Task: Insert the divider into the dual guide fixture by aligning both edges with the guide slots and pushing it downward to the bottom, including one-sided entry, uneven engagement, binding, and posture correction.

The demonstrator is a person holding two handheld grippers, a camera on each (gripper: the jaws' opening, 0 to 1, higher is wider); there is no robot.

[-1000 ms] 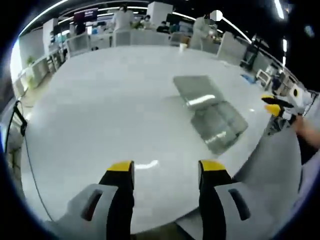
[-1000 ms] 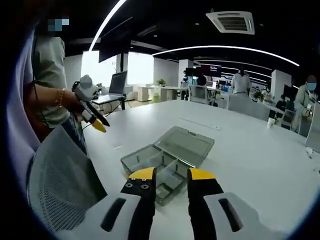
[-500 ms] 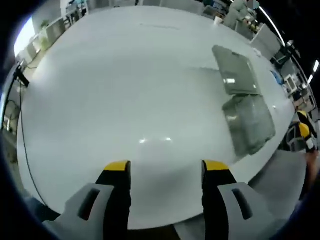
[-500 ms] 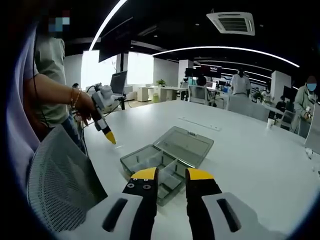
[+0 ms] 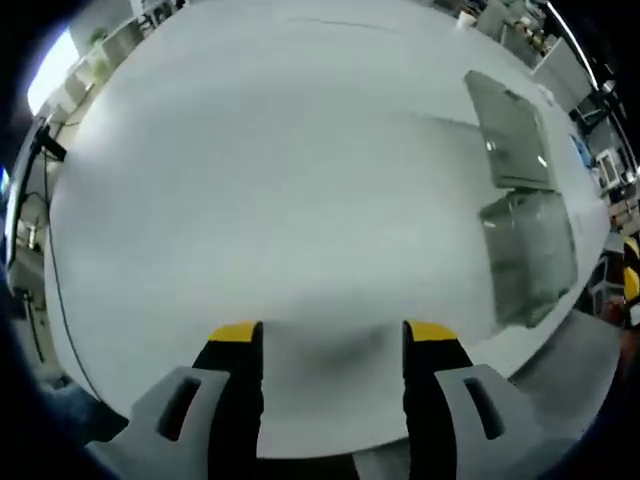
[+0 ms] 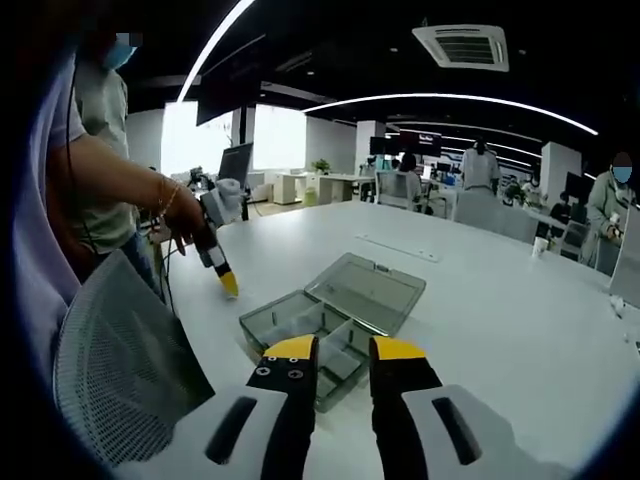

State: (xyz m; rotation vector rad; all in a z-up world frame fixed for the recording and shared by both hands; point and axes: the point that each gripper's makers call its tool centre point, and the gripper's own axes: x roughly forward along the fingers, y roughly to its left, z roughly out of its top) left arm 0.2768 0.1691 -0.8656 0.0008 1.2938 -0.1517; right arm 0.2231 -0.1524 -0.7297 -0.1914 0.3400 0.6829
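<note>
In the left gripper view, the left gripper has dipped toward the bare table, fingers apart and empty, the open clear box now at 3 o'clock. In the right gripper view, the right gripper hovers before the box, fingers slightly apart, empty; no divider is visible yet.

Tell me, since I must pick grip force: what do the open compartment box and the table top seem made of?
The compartment box looks like smoky clear hard plastic: its inner dividers and the table show through its walls and open lid. The table top looks like a smooth, glossy white laminate or coated board, since ceiling lights reflect softly off it; its core cannot be told.
</note>
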